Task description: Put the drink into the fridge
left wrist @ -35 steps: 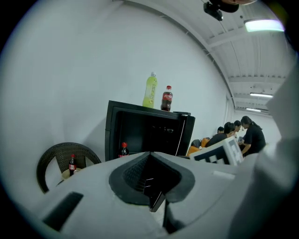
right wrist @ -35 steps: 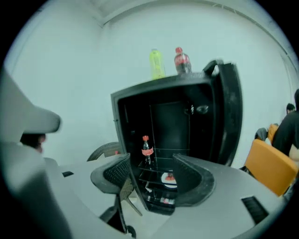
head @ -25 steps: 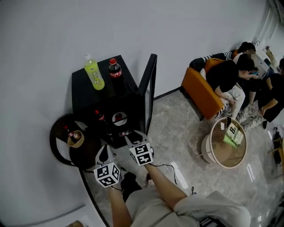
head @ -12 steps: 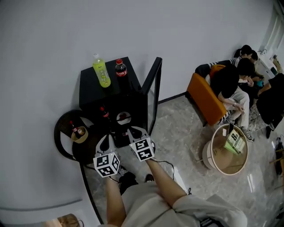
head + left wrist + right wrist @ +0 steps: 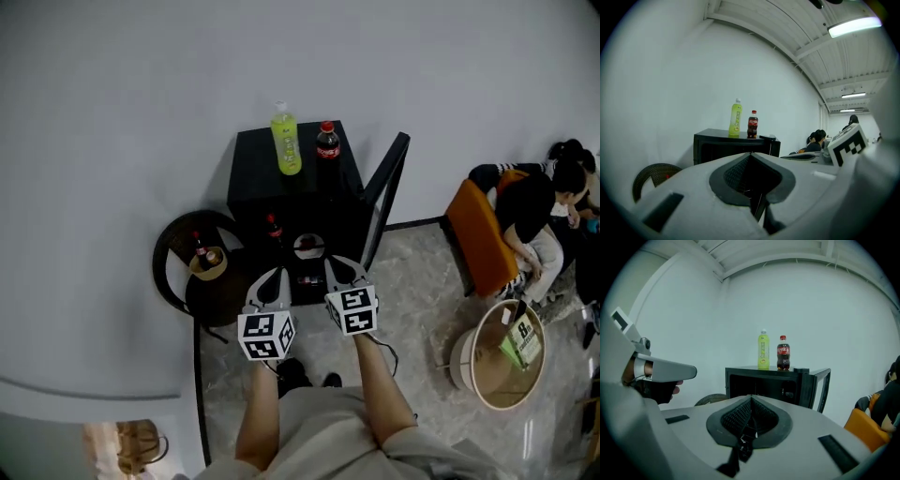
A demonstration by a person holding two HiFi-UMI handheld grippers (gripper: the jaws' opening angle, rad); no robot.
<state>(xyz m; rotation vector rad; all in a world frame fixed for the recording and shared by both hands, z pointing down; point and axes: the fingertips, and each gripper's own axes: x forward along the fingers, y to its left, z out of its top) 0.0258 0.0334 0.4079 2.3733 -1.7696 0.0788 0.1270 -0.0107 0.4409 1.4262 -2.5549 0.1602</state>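
Observation:
The black fridge [image 5: 281,183] stands against the wall with its door [image 5: 384,192] swung open to the right. On its top stand a green drink bottle [image 5: 285,141] and a cola bottle [image 5: 327,142]. Another cola bottle [image 5: 273,228] shows inside. Both grippers hang side by side in front of the opening, apart from it. My left gripper [image 5: 272,279] is shut and empty. My right gripper [image 5: 337,269] has just been closing and is shut with nothing between its jaws. The right gripper view shows the green bottle [image 5: 763,350] and cola bottle [image 5: 783,353] beyond the right gripper [image 5: 751,398].
A round dark wicker table [image 5: 178,281] left of the fridge carries a bottle [image 5: 199,251]. People sit on an orange sofa [image 5: 478,244] at the right. A round wooden side table [image 5: 487,375] holds a green box. A cable [image 5: 384,352] lies on the floor.
Both grippers have risen in front of the fridge. The head view has swung, so the fridge now sits nearer the picture's middle. The bottles on top have not moved.

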